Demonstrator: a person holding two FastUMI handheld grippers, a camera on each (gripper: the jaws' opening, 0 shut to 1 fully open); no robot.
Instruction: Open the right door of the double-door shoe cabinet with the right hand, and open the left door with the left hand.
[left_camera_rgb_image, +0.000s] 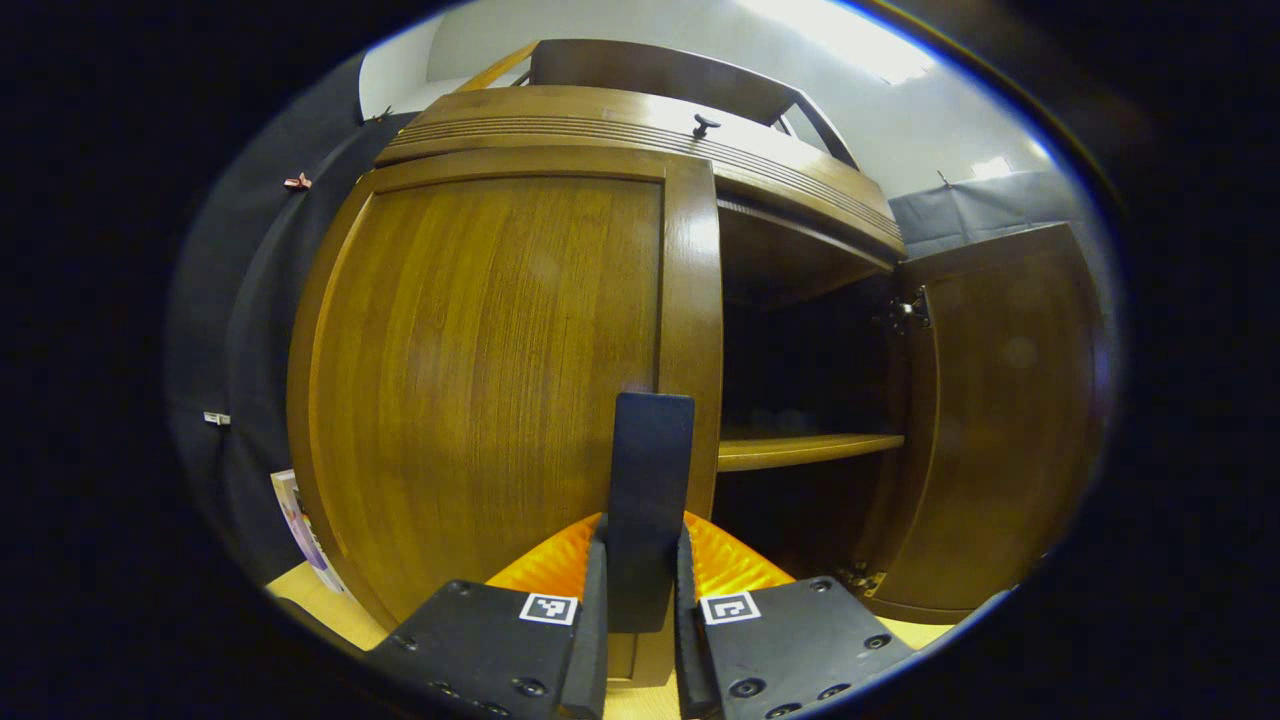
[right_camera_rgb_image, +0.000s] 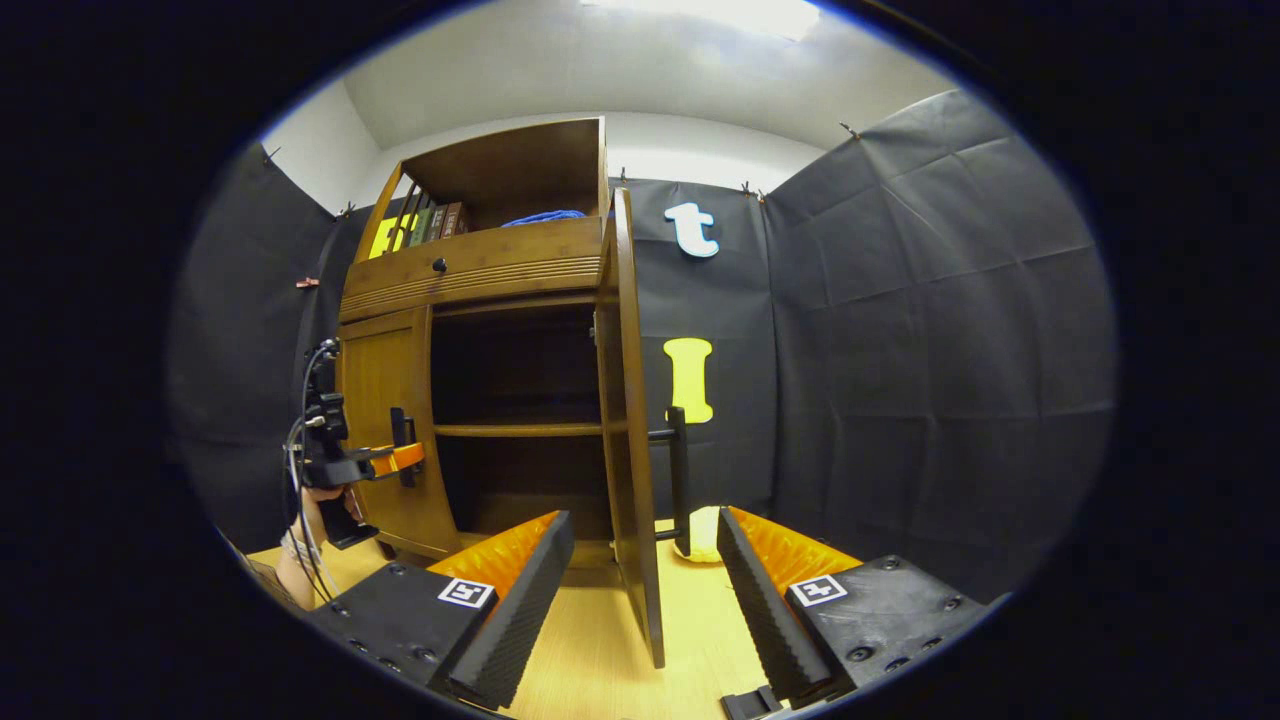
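Note:
The wooden shoe cabinet (left_camera_rgb_image: 600, 130) fills the left gripper view. Its left door (left_camera_rgb_image: 480, 380) looks closed, and my left gripper (left_camera_rgb_image: 642, 530) is shut on that door's dark upright handle (left_camera_rgb_image: 650, 450). The right door (left_camera_rgb_image: 1000, 420) stands swung wide open, baring a shelf (left_camera_rgb_image: 800, 450) and a dark interior. In the right gripper view the right door (right_camera_rgb_image: 628, 400) is edge-on, its handle (right_camera_rgb_image: 680, 480) on the far side. My right gripper (right_camera_rgb_image: 642, 520) is open, a finger on each side of the door's edge without touching it. The left gripper (right_camera_rgb_image: 375, 460) and a hand (right_camera_rgb_image: 320, 500) show at the left door (right_camera_rgb_image: 385, 440).
Books (right_camera_rgb_image: 430, 222) and something blue (right_camera_rgb_image: 545, 215) sit in the open top compartment above a drawer knob (right_camera_rgb_image: 438, 265). A booklet (left_camera_rgb_image: 300, 530) leans beside the cabinet's left side. Light wooden floor (right_camera_rgb_image: 600, 640) runs in front; black cloth wall (right_camera_rgb_image: 900, 350) stands close on the right.

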